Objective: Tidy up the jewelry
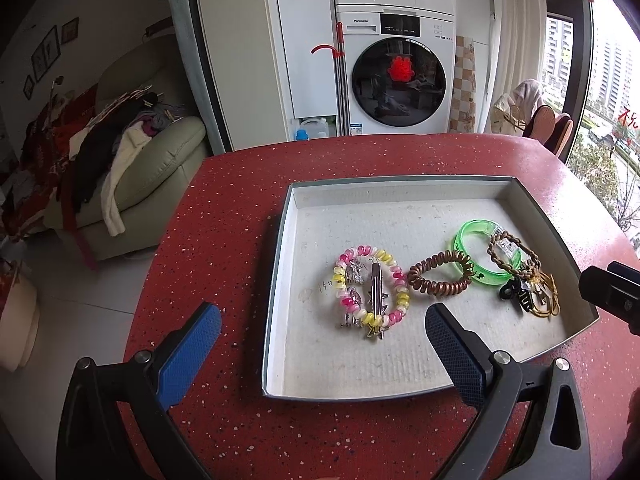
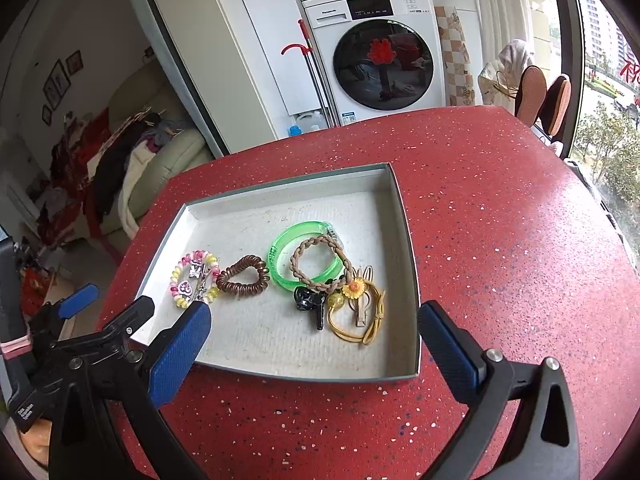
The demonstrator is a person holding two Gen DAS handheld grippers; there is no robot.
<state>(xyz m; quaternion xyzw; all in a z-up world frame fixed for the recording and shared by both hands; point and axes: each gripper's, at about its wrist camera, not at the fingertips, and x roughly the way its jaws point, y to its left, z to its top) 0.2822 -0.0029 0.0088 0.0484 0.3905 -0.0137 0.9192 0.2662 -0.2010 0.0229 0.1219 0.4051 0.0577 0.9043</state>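
The jewelry (image 2: 320, 280) lies in a row inside the shallow white tray (image 2: 256, 344) on the red desk (image 2: 500, 240), probably sorted there, while both grippers, left gripper (image 1: 322, 326) and right gripper (image 2: 314, 324), hover above it with jaws wide apart, holding nothing.

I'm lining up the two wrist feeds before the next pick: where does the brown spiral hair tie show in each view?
Left wrist: the brown spiral hair tie lies right of centre in the tray, between the pink-and-yellow coil and the green bangle.
Right wrist: it sits left of centre, again between those two.
Shared landmark: the washing machine door behind the red table.
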